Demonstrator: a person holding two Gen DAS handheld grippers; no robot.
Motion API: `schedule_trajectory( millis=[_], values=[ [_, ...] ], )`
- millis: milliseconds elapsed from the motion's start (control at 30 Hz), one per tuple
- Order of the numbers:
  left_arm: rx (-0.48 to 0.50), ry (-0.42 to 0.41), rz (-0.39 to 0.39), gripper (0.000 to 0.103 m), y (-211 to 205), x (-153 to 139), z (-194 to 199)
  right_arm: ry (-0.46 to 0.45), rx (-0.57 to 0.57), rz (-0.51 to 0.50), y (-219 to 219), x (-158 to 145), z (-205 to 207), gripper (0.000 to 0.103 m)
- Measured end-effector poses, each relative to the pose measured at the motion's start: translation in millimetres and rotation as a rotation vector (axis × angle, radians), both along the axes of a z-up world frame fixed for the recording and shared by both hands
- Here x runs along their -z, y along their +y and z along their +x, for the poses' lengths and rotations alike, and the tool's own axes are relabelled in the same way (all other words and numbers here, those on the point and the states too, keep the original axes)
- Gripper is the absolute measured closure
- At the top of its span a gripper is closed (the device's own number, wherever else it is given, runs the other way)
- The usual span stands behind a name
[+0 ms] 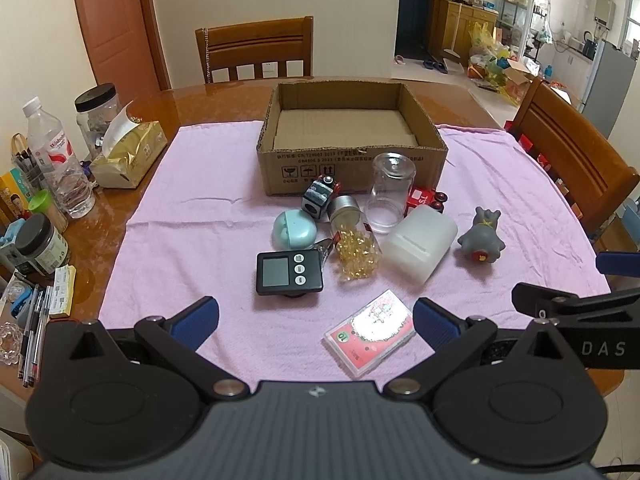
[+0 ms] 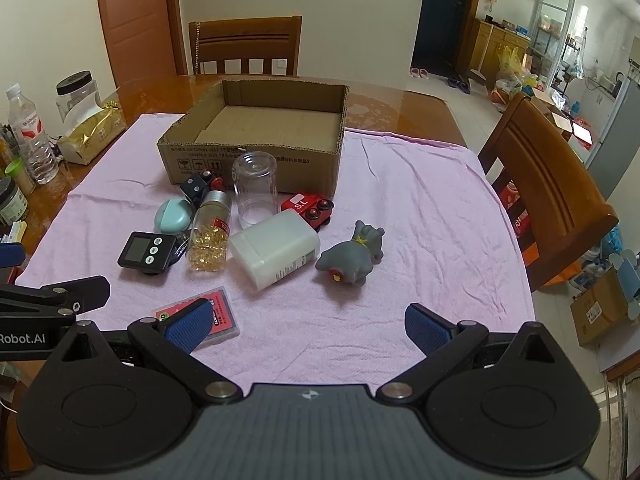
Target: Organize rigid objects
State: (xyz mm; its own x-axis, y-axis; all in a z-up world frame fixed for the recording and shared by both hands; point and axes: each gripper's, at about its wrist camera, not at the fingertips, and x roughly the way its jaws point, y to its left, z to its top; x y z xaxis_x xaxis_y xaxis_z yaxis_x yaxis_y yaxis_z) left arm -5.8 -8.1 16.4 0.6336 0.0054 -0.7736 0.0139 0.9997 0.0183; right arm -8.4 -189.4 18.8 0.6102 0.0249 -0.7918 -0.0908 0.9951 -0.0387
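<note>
An empty cardboard box [image 1: 352, 160] [image 2: 256, 160] stands on the pink towel [image 1: 200, 216] [image 2: 420, 220]. In front of it lie a black timer [image 1: 289, 273] [image 2: 146, 250], a teal case [image 1: 294, 230] [image 2: 173, 214], a capsule bottle [image 1: 354, 240] [image 2: 210, 236], an upturned clear cup [image 1: 389, 192] [image 2: 256, 188], a white container [image 1: 420, 242] [image 2: 276, 250], a grey toy animal [image 1: 482, 234] [image 2: 354, 258], a red toy car [image 1: 426, 198] [image 2: 308, 208], a black cube toy [image 1: 318, 198] [image 2: 196, 188] and a card case [image 1: 370, 334] [image 2: 222, 318]. My left gripper [image 1: 316, 320] and right gripper [image 2: 308, 326] hover open and empty near the towel's front edge.
A tissue pack [image 1: 128, 156] [image 2: 90, 132], water bottle [image 1: 56, 160] [image 2: 32, 136], jars [image 1: 96, 116] and pens [image 1: 34, 328] crowd the table's left side. Wooden chairs stand behind [image 1: 256, 50] [image 2: 246, 46] and to the right [image 1: 568, 152] [image 2: 544, 184].
</note>
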Motion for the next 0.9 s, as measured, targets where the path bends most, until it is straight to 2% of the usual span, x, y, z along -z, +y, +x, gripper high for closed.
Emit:
schedule_trajectory(
  millis=[533, 900],
  values=[
    [-0.012, -0.009, 0.017, 0.001, -8, -13, -3, -0.014, -0.034, 0.022, -9, -9, -1, 0.0],
    [0.01, 0.007, -0.001, 0.001, -1, -9, 8, -0.016, -0.03, 0.019, -6, -10, 4, 0.0]
  ],
)
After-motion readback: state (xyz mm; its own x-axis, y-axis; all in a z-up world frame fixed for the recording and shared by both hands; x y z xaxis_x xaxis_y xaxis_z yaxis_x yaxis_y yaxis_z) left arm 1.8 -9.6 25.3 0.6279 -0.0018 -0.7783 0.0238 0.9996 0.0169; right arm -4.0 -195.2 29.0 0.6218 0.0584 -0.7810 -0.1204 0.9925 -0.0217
